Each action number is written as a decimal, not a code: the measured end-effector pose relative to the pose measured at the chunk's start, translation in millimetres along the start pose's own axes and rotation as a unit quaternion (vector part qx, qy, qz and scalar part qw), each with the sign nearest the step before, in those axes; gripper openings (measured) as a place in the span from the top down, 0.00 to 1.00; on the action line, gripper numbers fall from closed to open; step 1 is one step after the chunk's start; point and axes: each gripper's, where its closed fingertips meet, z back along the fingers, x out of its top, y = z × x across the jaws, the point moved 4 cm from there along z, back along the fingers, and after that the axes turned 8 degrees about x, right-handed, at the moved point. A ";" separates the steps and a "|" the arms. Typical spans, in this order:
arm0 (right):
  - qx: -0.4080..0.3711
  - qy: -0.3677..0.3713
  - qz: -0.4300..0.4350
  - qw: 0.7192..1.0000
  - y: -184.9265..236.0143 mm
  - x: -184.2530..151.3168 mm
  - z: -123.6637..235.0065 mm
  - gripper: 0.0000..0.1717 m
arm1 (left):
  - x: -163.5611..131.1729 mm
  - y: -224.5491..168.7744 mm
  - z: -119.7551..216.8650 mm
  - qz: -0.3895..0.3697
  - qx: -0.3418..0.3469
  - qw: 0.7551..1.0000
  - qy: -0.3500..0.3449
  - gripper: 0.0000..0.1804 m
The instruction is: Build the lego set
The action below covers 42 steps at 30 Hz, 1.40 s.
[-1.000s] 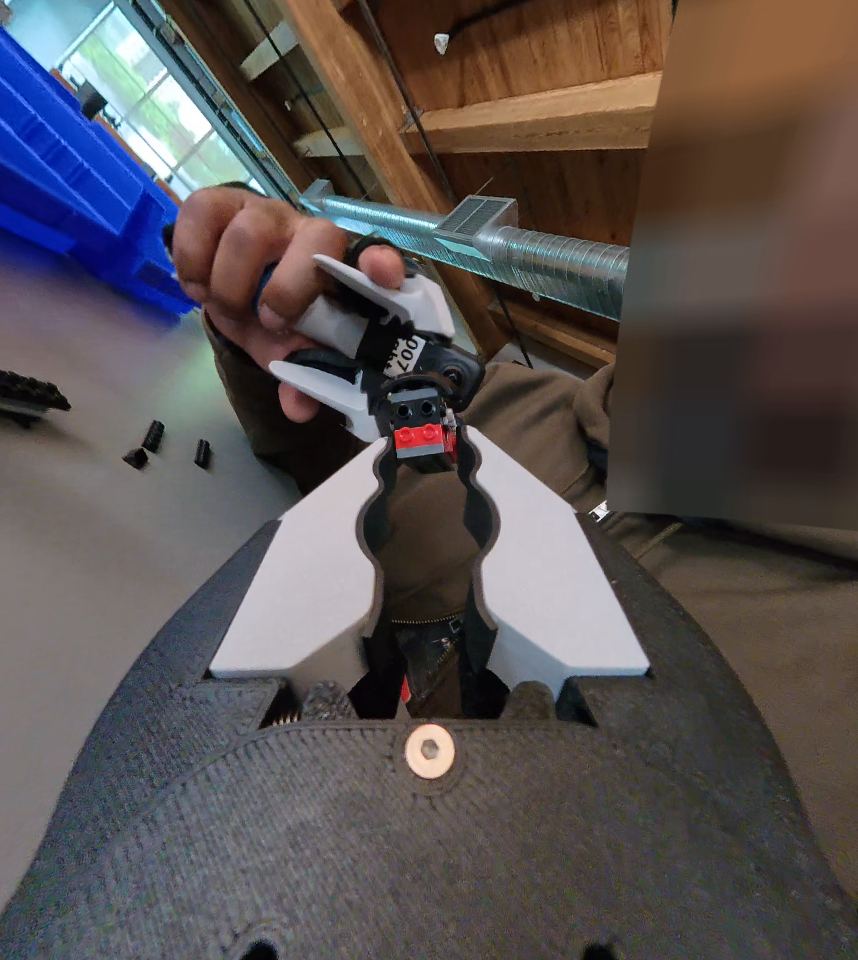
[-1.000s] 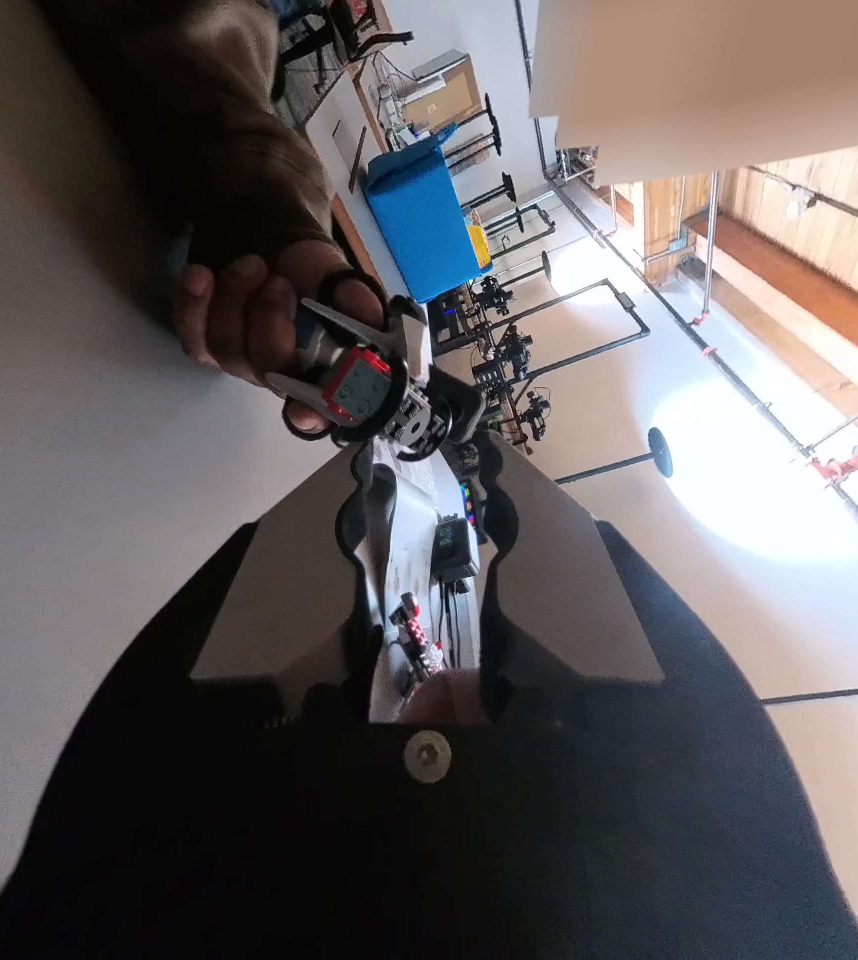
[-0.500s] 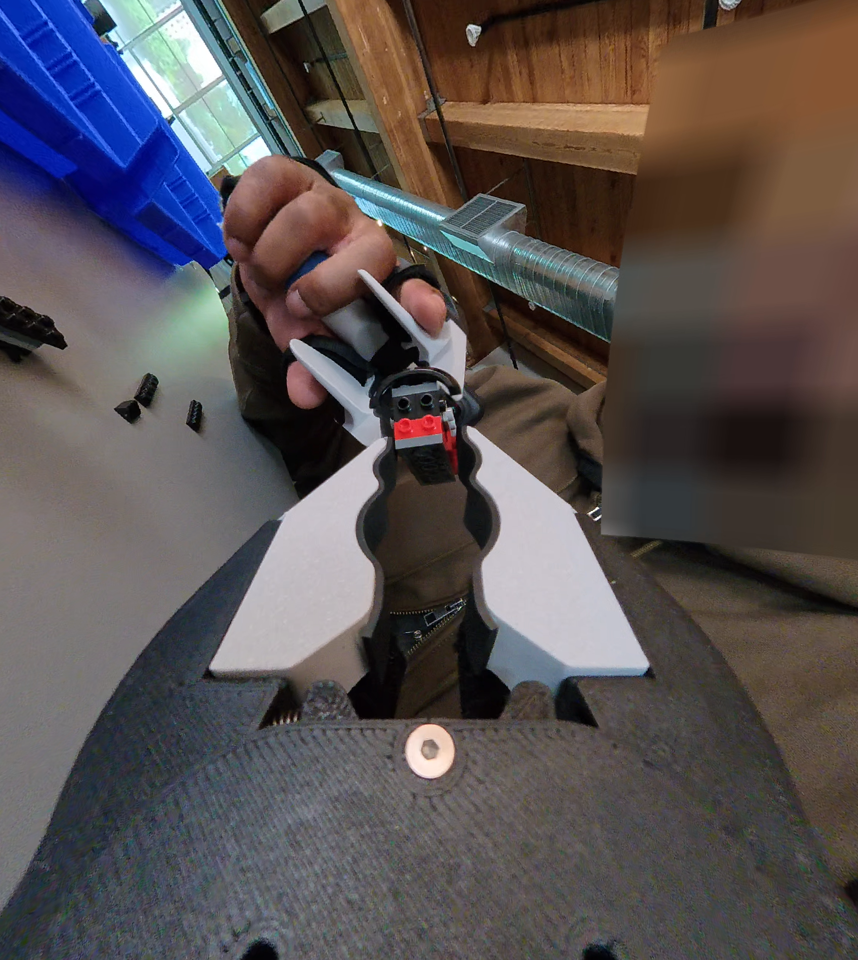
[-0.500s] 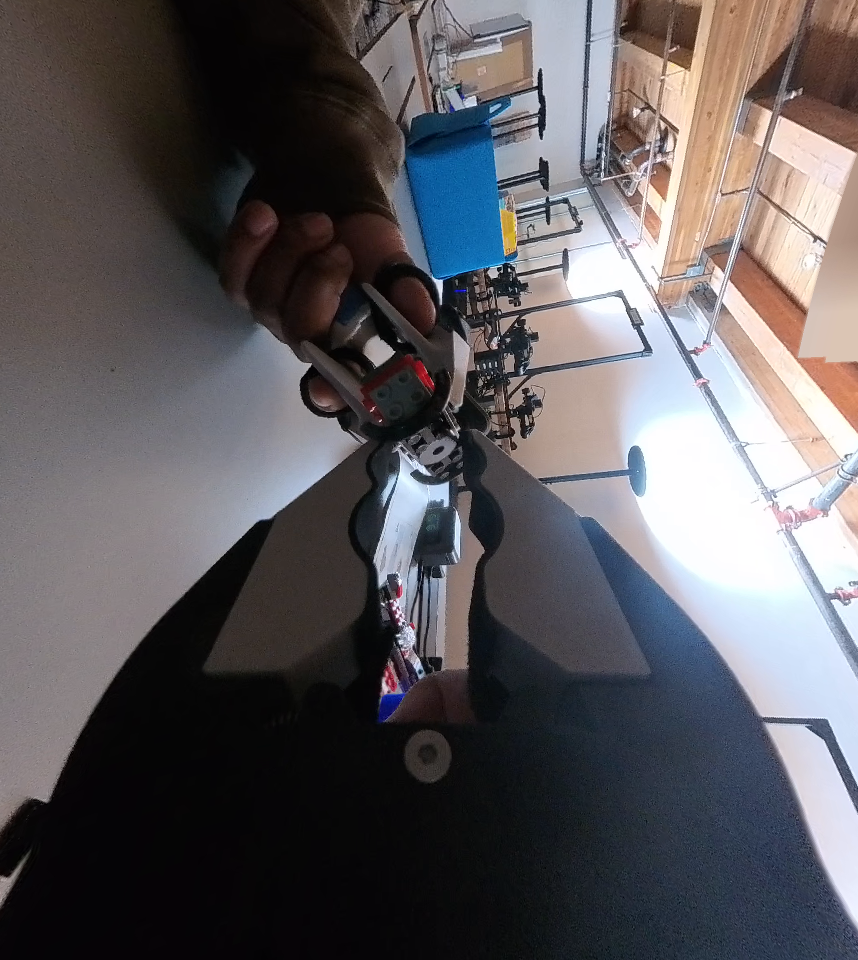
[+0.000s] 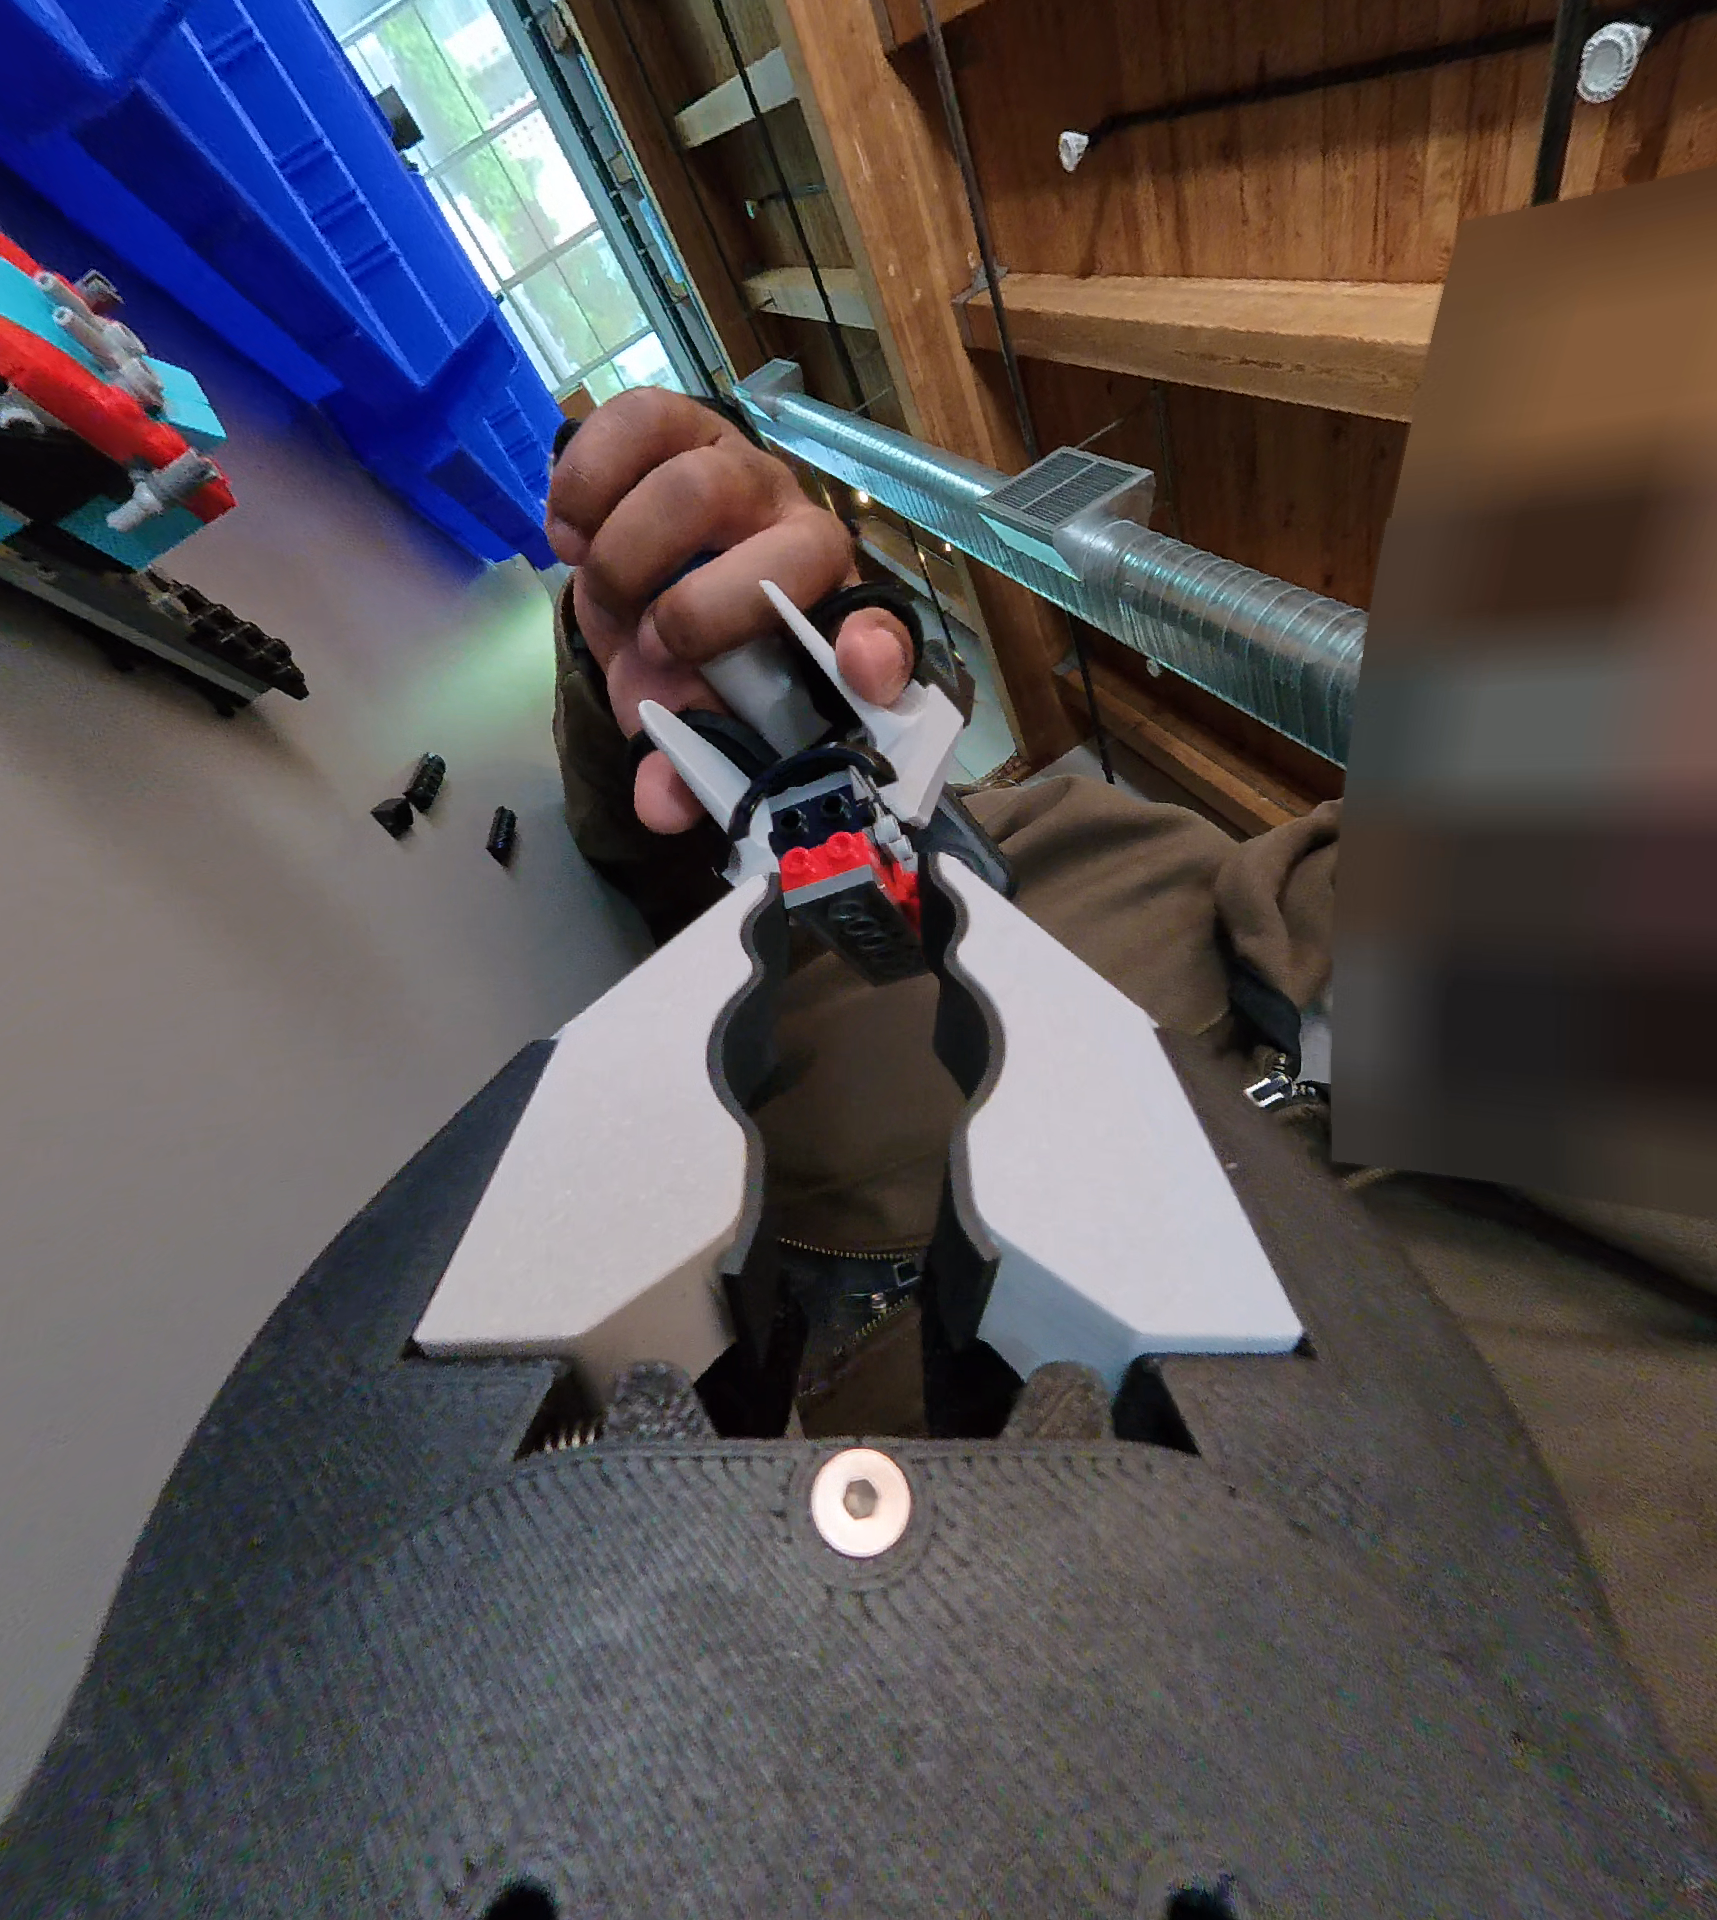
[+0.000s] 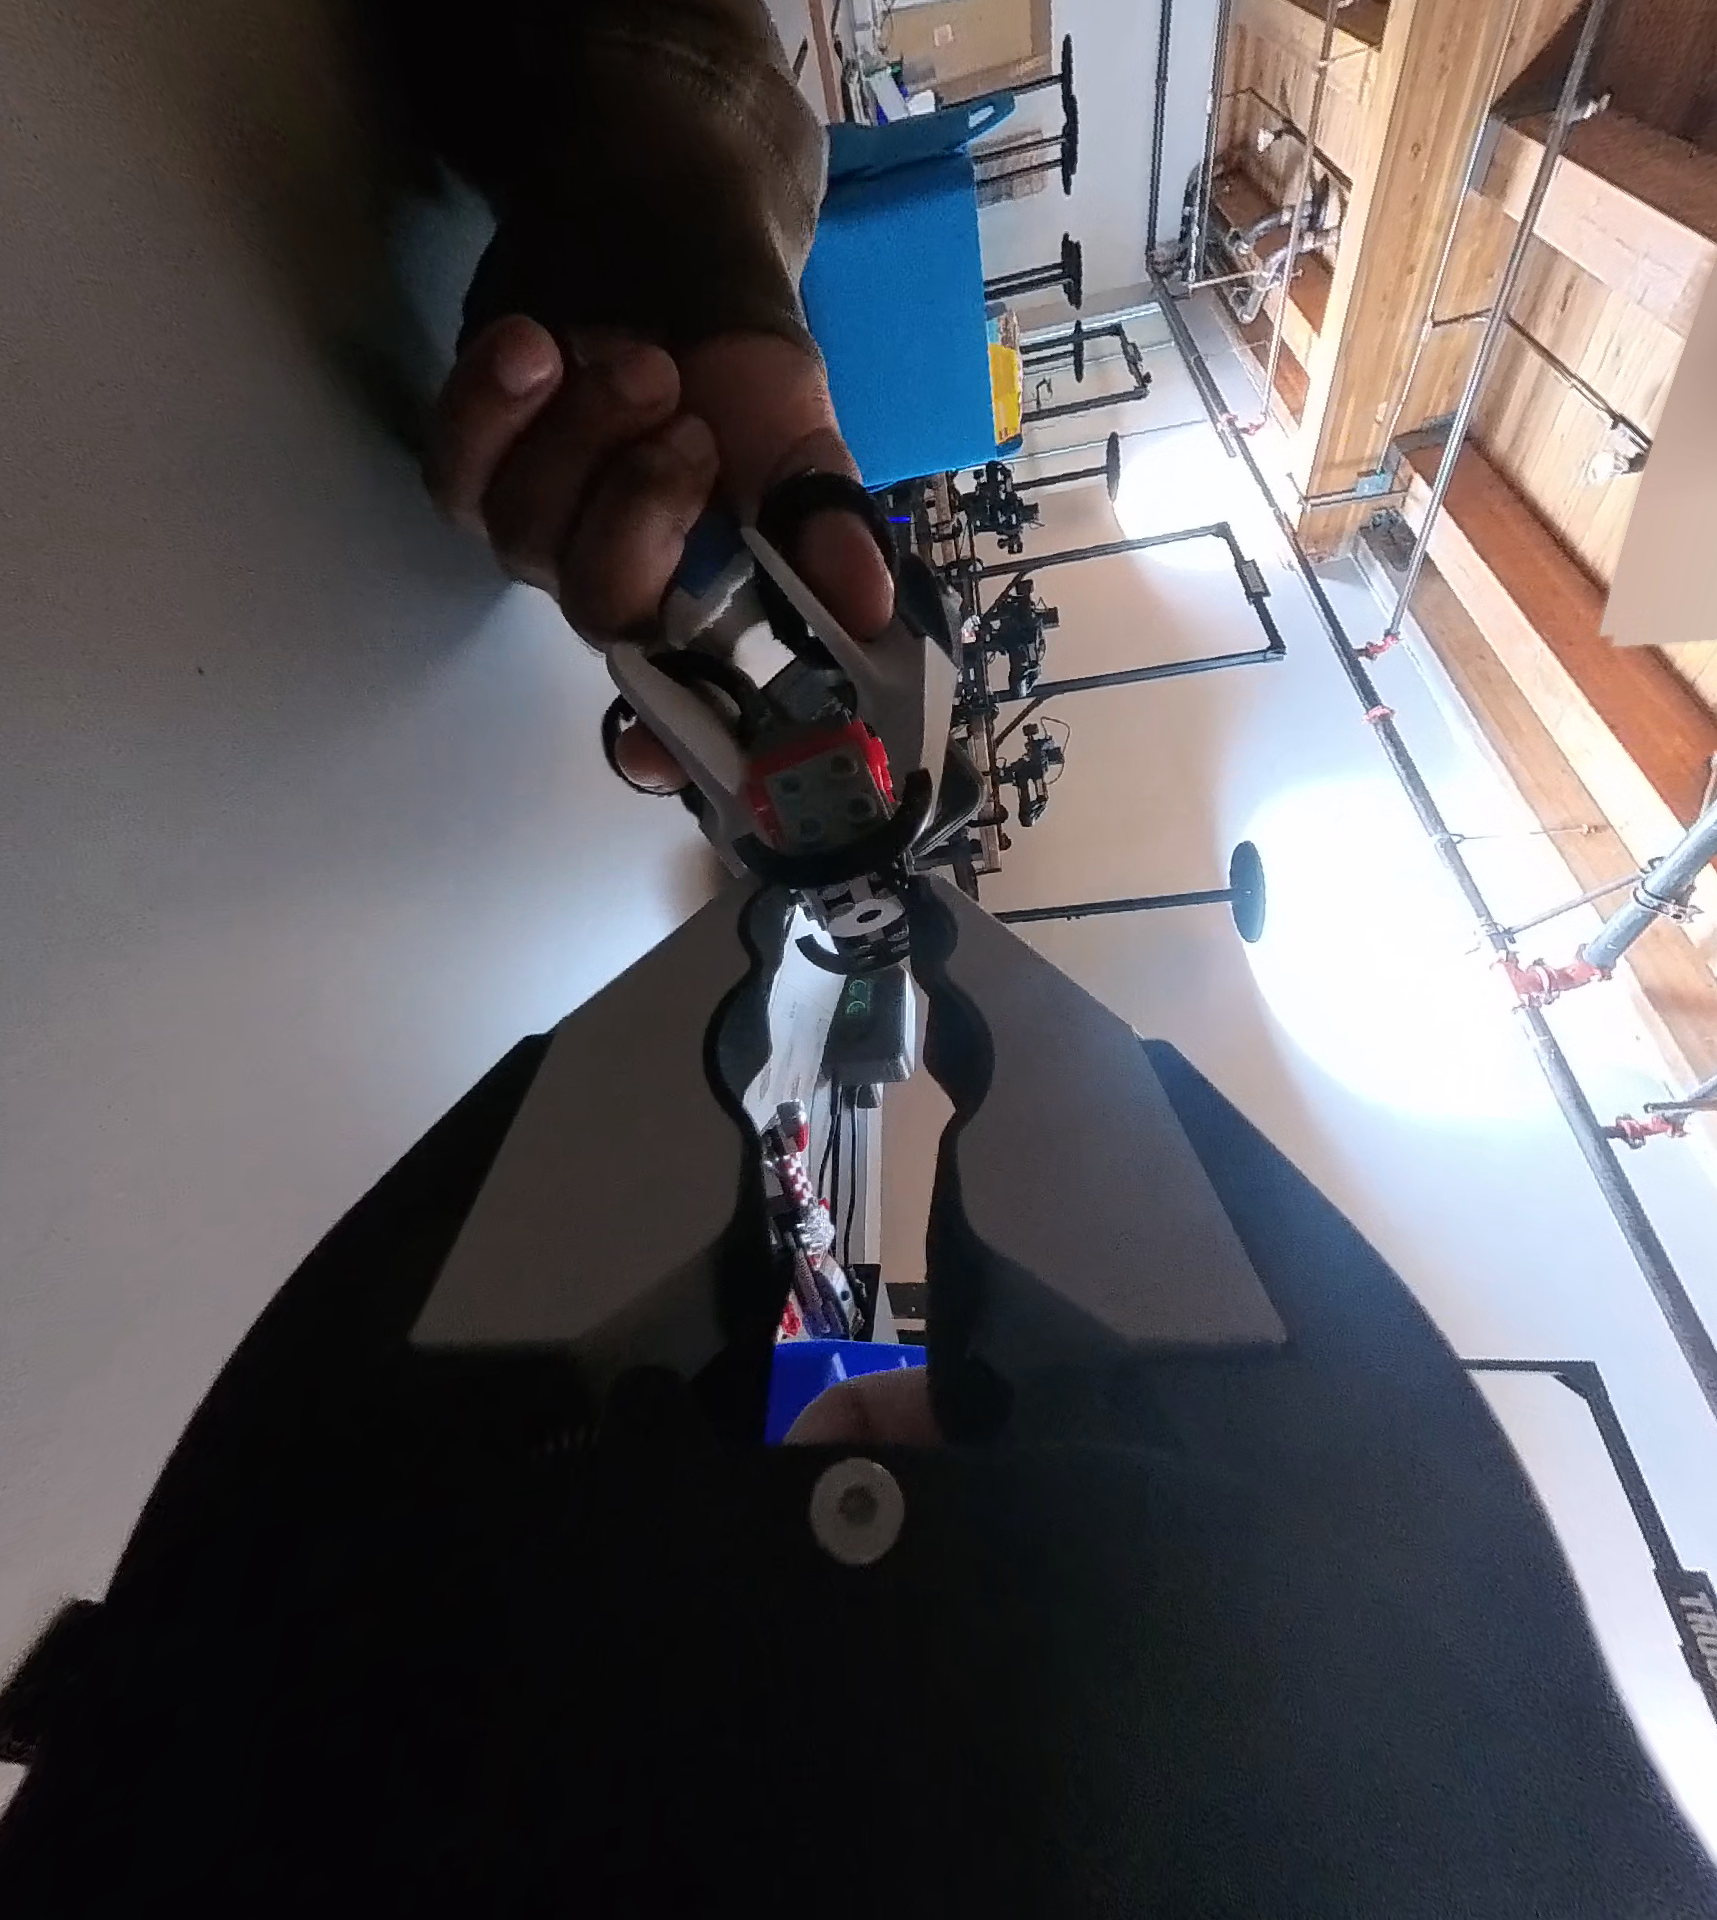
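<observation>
A small brick assembly (image 5: 838,868) of red, grey and black bricks is held in the air between both grippers. My left gripper (image 5: 849,914) is shut on its near end, with the black underside plate between the pads. My right gripper (image 5: 823,800) faces it from beyond, held by a hand (image 5: 688,540). In the right wrist view my right gripper (image 6: 859,916) is shut on a black-and-white piece (image 6: 869,920) at the assembly's end. The grey studded face (image 6: 818,795) with its red edge sits between the fingers of the left gripper (image 6: 833,831) just beyond.
A red, teal and black brick model (image 5: 54,436) stands on a dark baseplate (image 5: 210,644) at the left of the grey table (image 5: 158,1039). Small black pieces (image 5: 438,800) lie loose near it. Blue bins (image 5: 262,208) stand behind. A person's brown jacket (image 5: 1145,914) is close. The tips of both grippers are at nearly the same place.
My right gripper's jaws have narrowed and closed on the far end of the assembly. The two grippers have come closer together and tilted. My left gripper has kept its hold.
</observation>
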 end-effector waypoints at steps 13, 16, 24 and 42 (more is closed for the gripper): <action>-0.003 0.013 -0.005 1.000 3.7 -8.8 -3.2 0.86 | 8.8 10.5 7.9 -0.019 0.066 0.997 -0.028 0.85; -0.006 0.006 -0.028 1.000 0.8 -9.5 -2.1 0.86 | 15.1 13.1 13.5 -0.032 0.086 0.995 -0.049 0.85; 0.041 0.005 -0.170 0.985 0.9 -24.4 -5.5 0.86 | 24.9 14.6 27.0 -0.147 0.157 0.975 -0.059 0.85; 0.350 0.001 -0.555 0.755 19.1 -44.2 -19.5 0.86 | 6.6 17.8 12.6 -0.405 0.274 0.871 0.054 0.74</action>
